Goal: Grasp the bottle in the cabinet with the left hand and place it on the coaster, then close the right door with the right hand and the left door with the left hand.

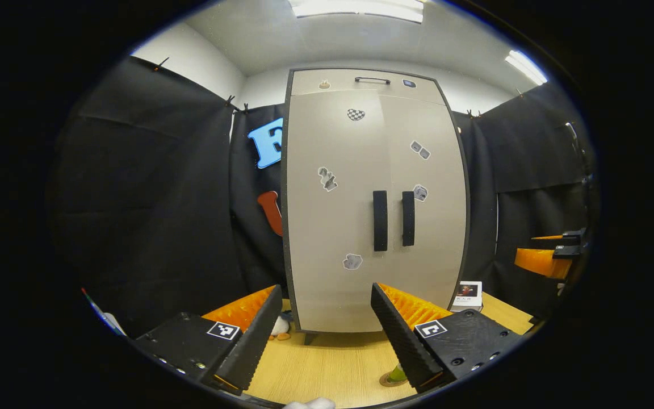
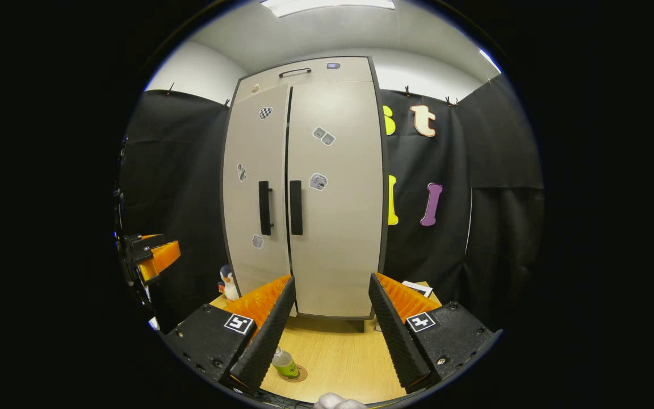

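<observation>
A tall beige cabinet (image 1: 361,199) (image 2: 315,187) stands on the wooden table with both doors closed; two black handles (image 1: 393,220) (image 2: 280,208) sit side by side at the seam. A small bottle with a green label (image 2: 285,363) stands upright on a round coaster (image 2: 300,374) at the near table edge. In the left gripper view, the coaster (image 1: 388,380) and a bit of the bottle peek out behind a finger. My left gripper (image 1: 327,335) is open in front of the cabinet, holding nothing. My right gripper (image 2: 330,329) is open too, facing the right door.
A penguin toy (image 2: 226,282) (image 1: 279,326) stands at the cabinet's left foot. A small box (image 1: 468,294) lies right of the cabinet on the table (image 1: 327,363). Black cloth walls close in on both sides. The other gripper shows far right (image 1: 548,255) and far left (image 2: 151,255).
</observation>
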Motion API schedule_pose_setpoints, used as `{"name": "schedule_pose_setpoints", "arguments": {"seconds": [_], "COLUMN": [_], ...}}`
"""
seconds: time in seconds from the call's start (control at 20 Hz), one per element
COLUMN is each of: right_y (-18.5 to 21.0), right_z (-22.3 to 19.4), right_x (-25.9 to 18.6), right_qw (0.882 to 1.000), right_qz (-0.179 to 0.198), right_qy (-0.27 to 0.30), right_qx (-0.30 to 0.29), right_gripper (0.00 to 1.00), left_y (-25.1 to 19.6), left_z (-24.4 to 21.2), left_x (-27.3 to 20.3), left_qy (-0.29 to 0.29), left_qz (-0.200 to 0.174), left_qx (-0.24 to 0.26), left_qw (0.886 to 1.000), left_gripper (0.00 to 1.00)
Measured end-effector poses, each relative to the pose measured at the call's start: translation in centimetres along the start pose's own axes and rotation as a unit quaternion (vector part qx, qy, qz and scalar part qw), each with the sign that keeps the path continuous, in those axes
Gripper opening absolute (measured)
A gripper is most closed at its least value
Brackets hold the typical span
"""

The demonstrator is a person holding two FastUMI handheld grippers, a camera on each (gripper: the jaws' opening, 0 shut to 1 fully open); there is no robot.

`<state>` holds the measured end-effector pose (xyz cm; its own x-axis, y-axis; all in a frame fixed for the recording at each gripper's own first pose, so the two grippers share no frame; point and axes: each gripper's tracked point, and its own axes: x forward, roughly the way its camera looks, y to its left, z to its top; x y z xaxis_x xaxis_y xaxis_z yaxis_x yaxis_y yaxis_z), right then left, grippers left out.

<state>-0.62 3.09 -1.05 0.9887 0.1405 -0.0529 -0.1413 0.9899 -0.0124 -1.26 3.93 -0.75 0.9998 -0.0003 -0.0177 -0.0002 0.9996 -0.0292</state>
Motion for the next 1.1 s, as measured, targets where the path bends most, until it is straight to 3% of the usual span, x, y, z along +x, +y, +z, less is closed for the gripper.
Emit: {"name": "schedule_pose_setpoints", "arguments": {"seconds": [1.1], "right_y": [-0.8], "right_z": [0.3], "right_x": [-0.3], "right_qw": [1.0], "right_qz": [-0.001], "right_qy": [-0.006], "right_qx": [0.005], "right_gripper": [0.8], "left_y": [-0.9], "left_z": [0.2], "left_x": [0.6], "left_qy": [0.0], "left_qz": [-0.005], "left_qx": [0.005], "left_qw": [1.0], "left_gripper": [0.96]}}
